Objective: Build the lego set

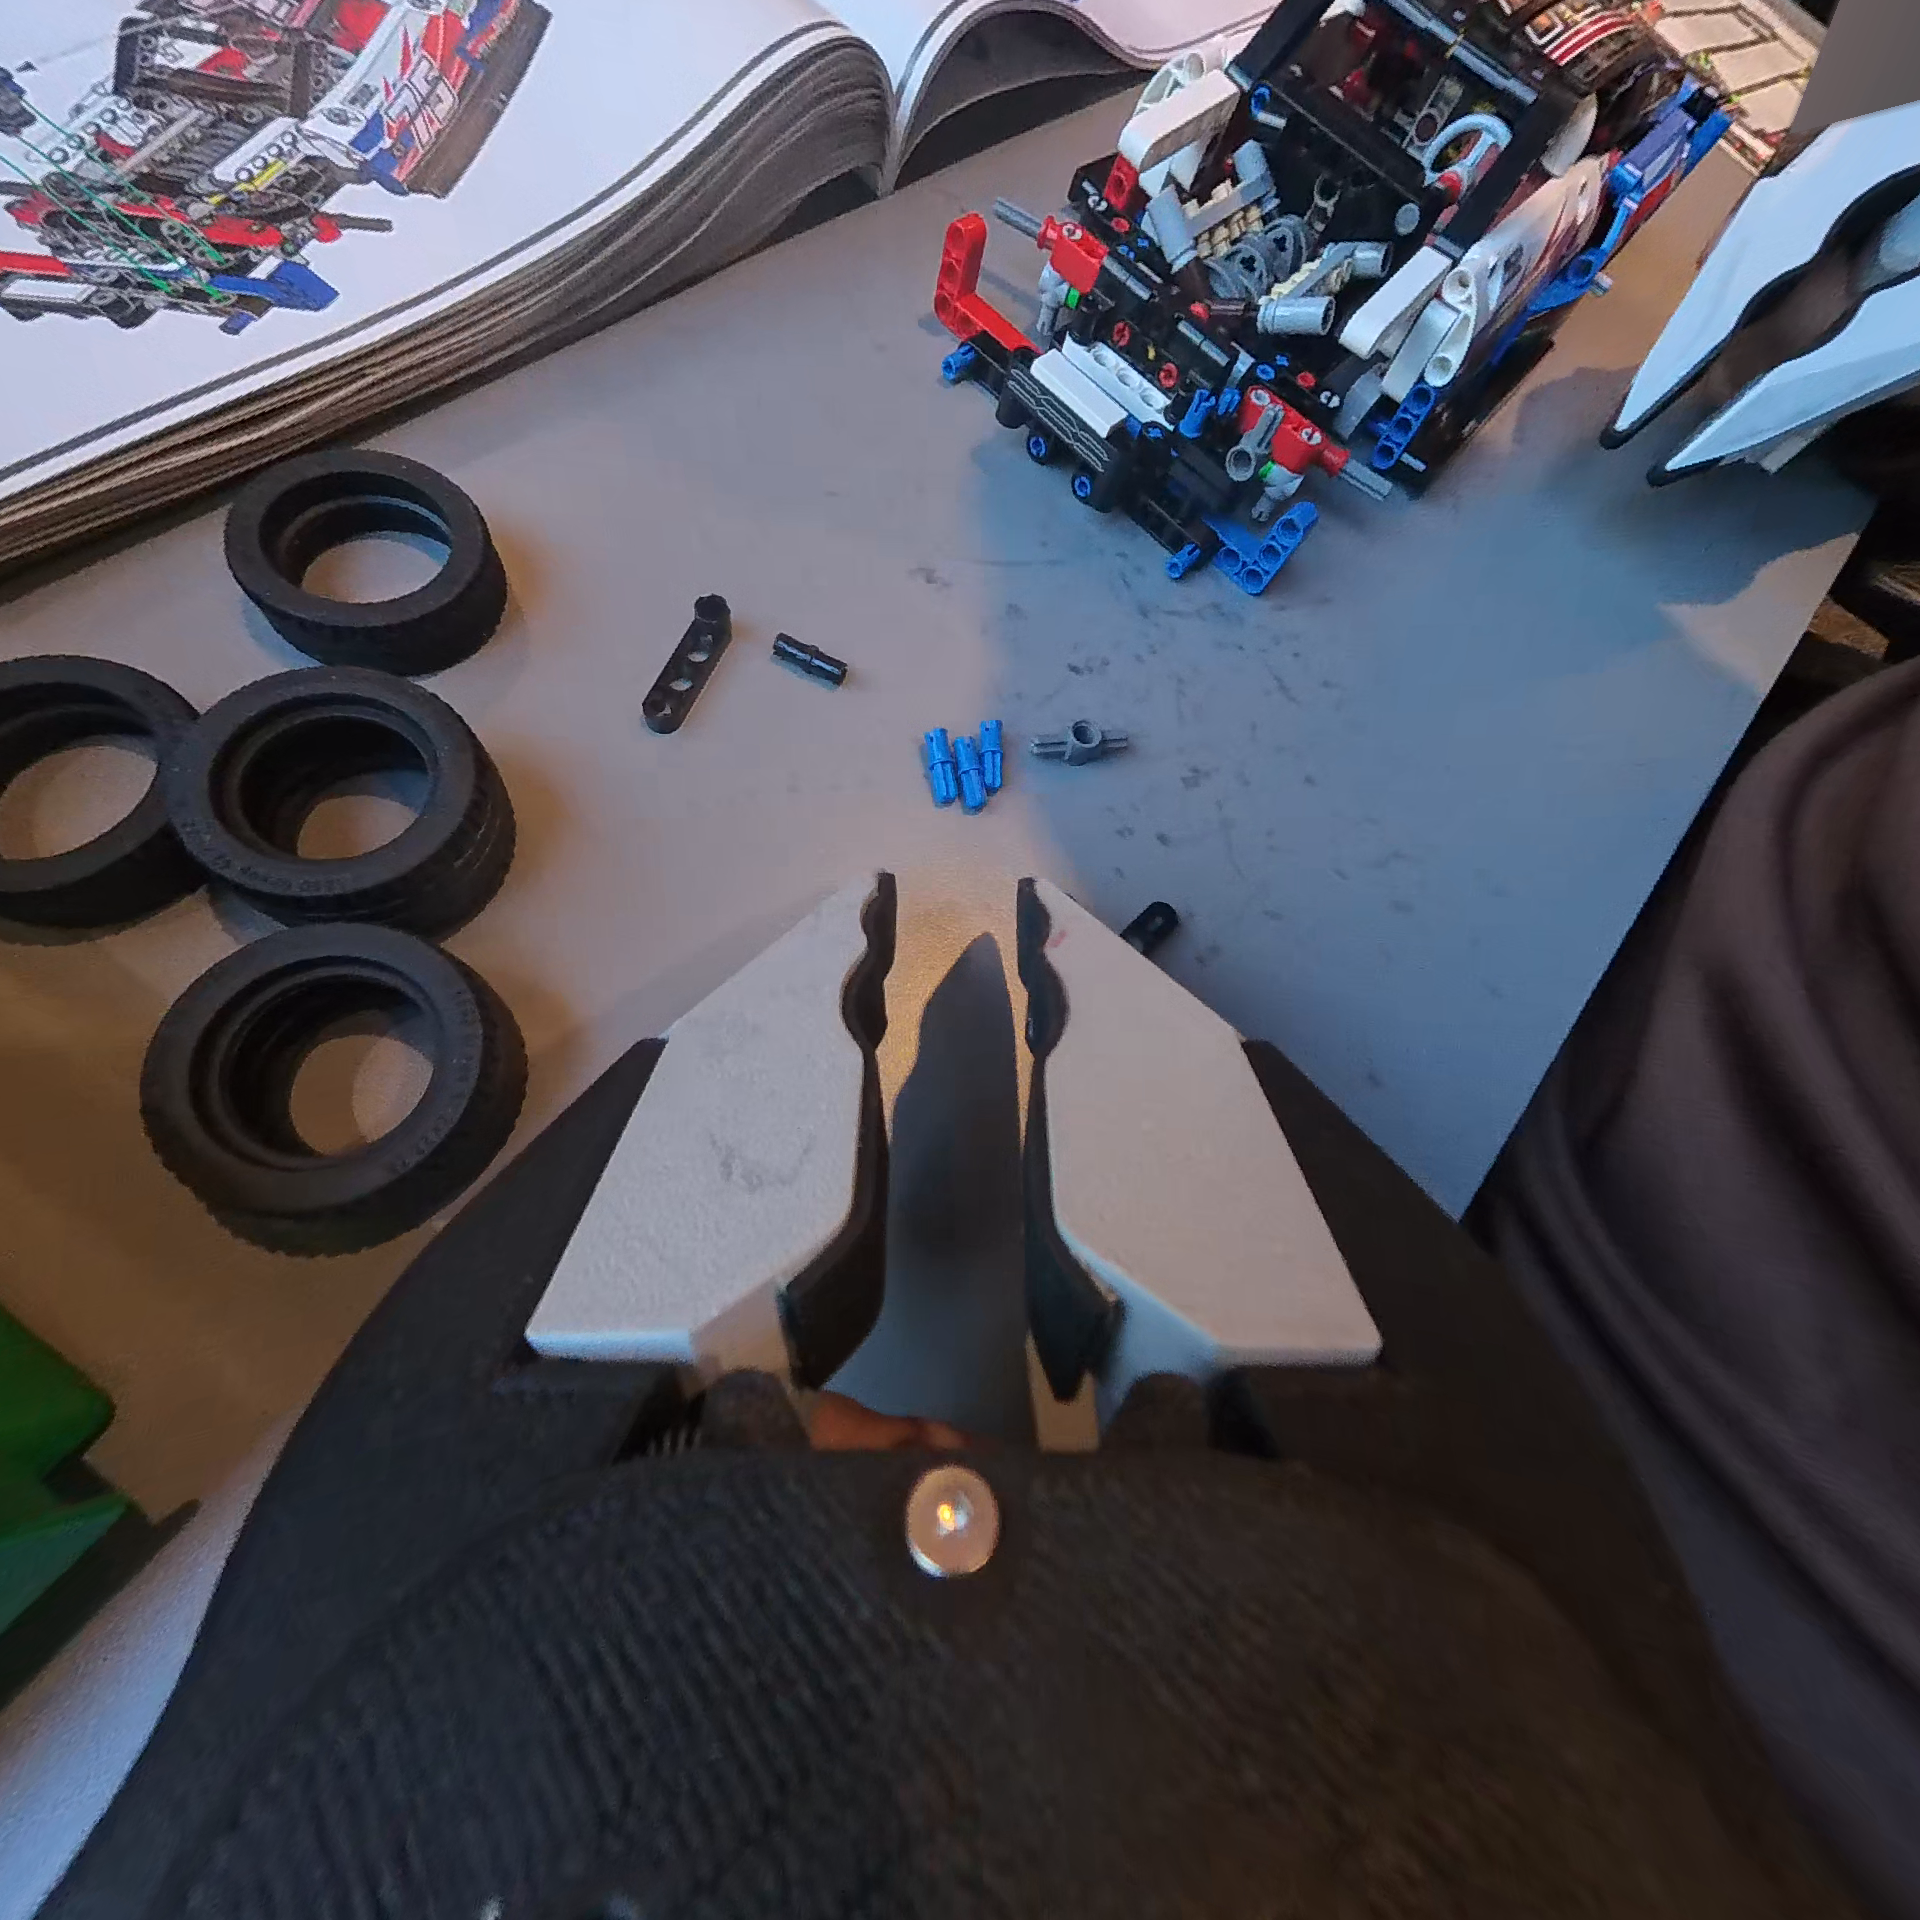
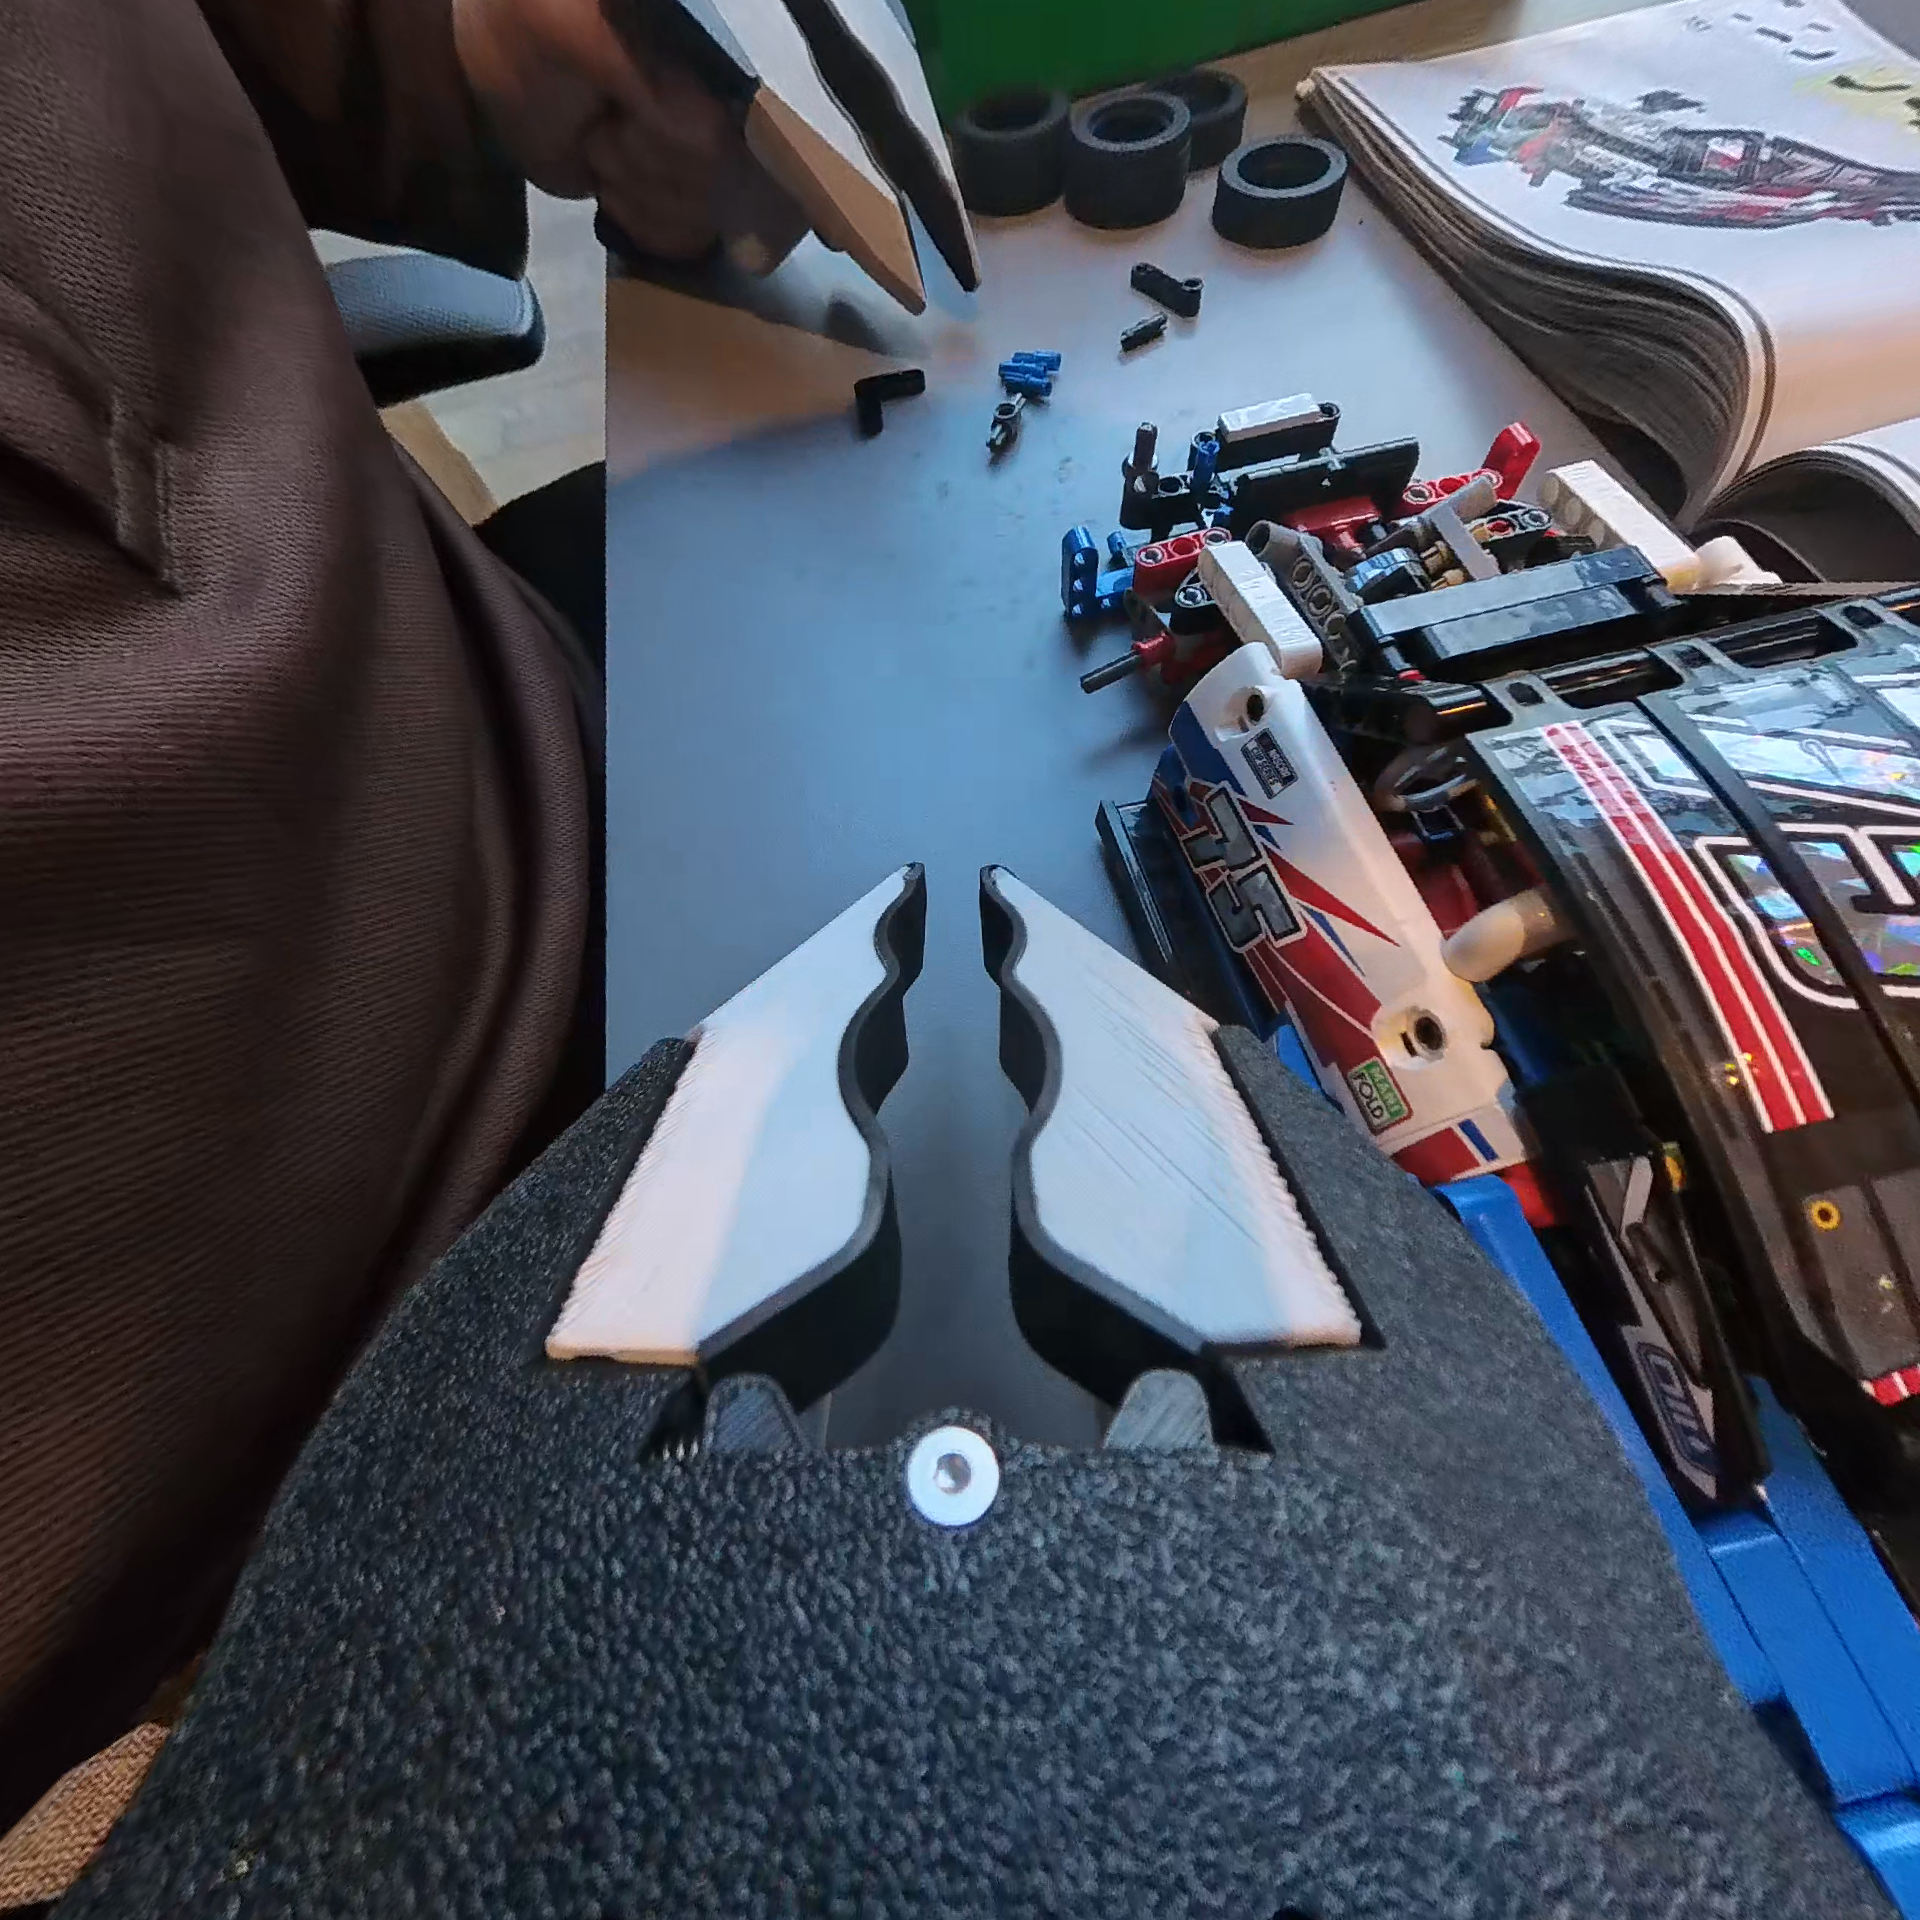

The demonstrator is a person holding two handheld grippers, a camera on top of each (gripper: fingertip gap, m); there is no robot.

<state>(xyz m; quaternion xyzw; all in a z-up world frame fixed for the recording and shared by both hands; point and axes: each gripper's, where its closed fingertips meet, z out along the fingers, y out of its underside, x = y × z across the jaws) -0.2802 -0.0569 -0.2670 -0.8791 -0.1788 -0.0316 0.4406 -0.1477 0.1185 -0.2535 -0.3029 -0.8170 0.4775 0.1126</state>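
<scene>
In the left wrist view the left gripper (image 1: 956, 894) hovers over the grey counter (image 1: 831, 499) with its fingers parted by a narrow gap and nothing between them. Just past the right fingertip a small black piece (image 1: 1151, 921) pokes out, mostly hidden here. Only the right wrist view shows it whole: a black L-shaped beam (image 2: 888, 398) lying near the counter's edge, just below the left gripper's tips.

Beyond the tips lies a cluster of blue pins (image 1: 964, 766), with a grey axle connector (image 1: 1081, 743) just beside them. Farther left are a black pin (image 1: 809, 659) and a short black holed beam (image 1: 688, 675). Four black tyres (image 1: 338, 800) sit in a group at the left of this view, two of them touching. A green object (image 1: 47, 1475) shows at the lower left edge; what it is cannot be told.

Farthest off, the partly built lego car (image 1: 1320, 270) stands on the counter at upper right, and the open instruction booklet (image 1: 436, 208) lies at upper left.

In the right wrist view the right gripper (image 2: 953, 881) has its fingers slightly apart and empty, held above bare counter just beside the car's white, red and blue side panel (image 2: 1320, 894). This view alone shows the car's black stickered bodywork (image 2: 1714, 935) close up, and the person's brown sleeve (image 2: 260, 727) filling the left side.
</scene>
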